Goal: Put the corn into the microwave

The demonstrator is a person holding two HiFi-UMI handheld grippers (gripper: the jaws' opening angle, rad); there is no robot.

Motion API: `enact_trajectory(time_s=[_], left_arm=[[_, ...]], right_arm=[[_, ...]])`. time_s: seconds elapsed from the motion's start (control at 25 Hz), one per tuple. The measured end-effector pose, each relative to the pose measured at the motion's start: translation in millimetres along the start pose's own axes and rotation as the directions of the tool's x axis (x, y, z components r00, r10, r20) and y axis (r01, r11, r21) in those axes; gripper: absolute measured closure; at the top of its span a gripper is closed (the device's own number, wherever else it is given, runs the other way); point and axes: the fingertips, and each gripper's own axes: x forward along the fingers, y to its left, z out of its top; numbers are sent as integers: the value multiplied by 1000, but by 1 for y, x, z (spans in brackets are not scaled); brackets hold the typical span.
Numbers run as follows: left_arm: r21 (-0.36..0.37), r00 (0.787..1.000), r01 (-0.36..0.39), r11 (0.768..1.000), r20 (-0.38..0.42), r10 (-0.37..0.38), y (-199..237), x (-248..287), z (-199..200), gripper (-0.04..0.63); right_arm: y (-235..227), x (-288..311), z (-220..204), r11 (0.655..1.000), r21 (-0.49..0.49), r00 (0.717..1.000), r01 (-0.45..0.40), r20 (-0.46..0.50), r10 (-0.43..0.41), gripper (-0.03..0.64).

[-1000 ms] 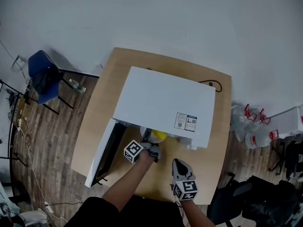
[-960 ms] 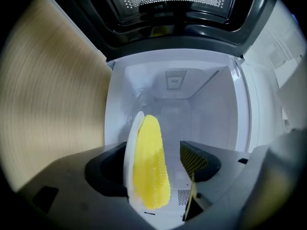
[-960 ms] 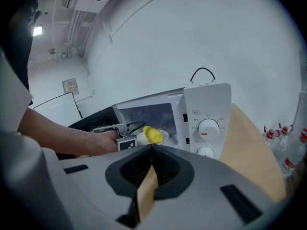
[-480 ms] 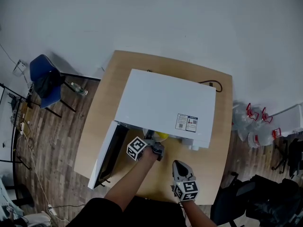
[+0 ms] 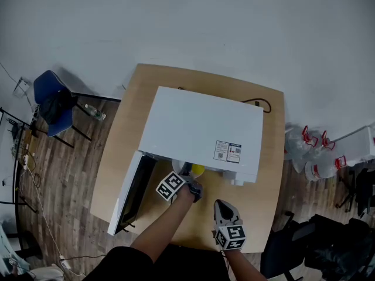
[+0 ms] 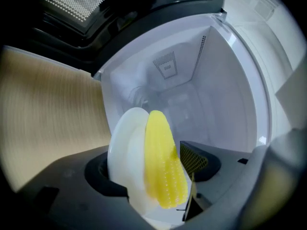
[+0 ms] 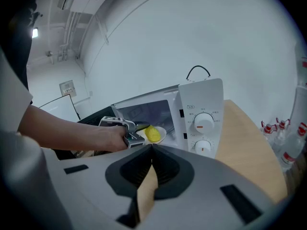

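The white microwave [image 5: 202, 127] sits on the wooden table [image 5: 266, 174] with its door [image 5: 132, 189] swung open to the left. My left gripper [image 5: 188, 177] is at the oven's mouth, shut on a white plate [image 6: 125, 147] that carries the yellow corn [image 6: 163, 166]. In the left gripper view the plate and corn look tilted, with the white cavity [image 6: 192, 95] behind them. The right gripper view shows the corn [image 7: 152, 133] on the plate [image 7: 162, 134] just at the opening. My right gripper [image 5: 222, 206] hovers over the table's front edge, shut and empty.
The microwave's control panel with two dials [image 7: 203, 122] is right of the opening. A black cable [image 5: 262, 104] lies behind the oven. A blue chair [image 5: 51, 101] stands left of the table, and bottles with red caps [image 5: 316, 157] sit on the floor at right.
My left gripper has rolled a little with the plate and corn, staying at the microwave's mouth. The right gripper has not moved.
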Motion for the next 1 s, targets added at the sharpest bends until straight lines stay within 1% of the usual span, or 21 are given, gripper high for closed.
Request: enact_trajectory(time_s=[0.08,0.16,0.32,0.48,0.6,0.8,1.0], left_arm=[[-27,999,-21,999,29,22,7,-1,1,287],[-48,999,-22,999,46,25,8,-1,3,287],[-54,993,-49,997,101,54,5,2,12,282],[-64,986,-99,993,129,106,4,3,12,275],[-51,977,-117,992,173,124,1,1,21,268],[-6,962,-98,995,257,96,-6,0,40,268],[64,942,-137,989,318,110,3,4,56,268]], right_arm=[[1,-1,-2,1000,2,1000,1,-5,-1,557],[3,-2,-5,1000,4,1000,-1,-12,1,557],[7,-1,-8,1000,6,1000,-9,-26,9,557],[13,0,-9,1000,7,999,-21,-32,22,557],[18,1,-6,1000,4,999,-26,-29,26,557],[19,0,-8,1000,2,999,-26,-36,26,557],[21,-2,-11,1000,1,999,-22,-50,22,557]])
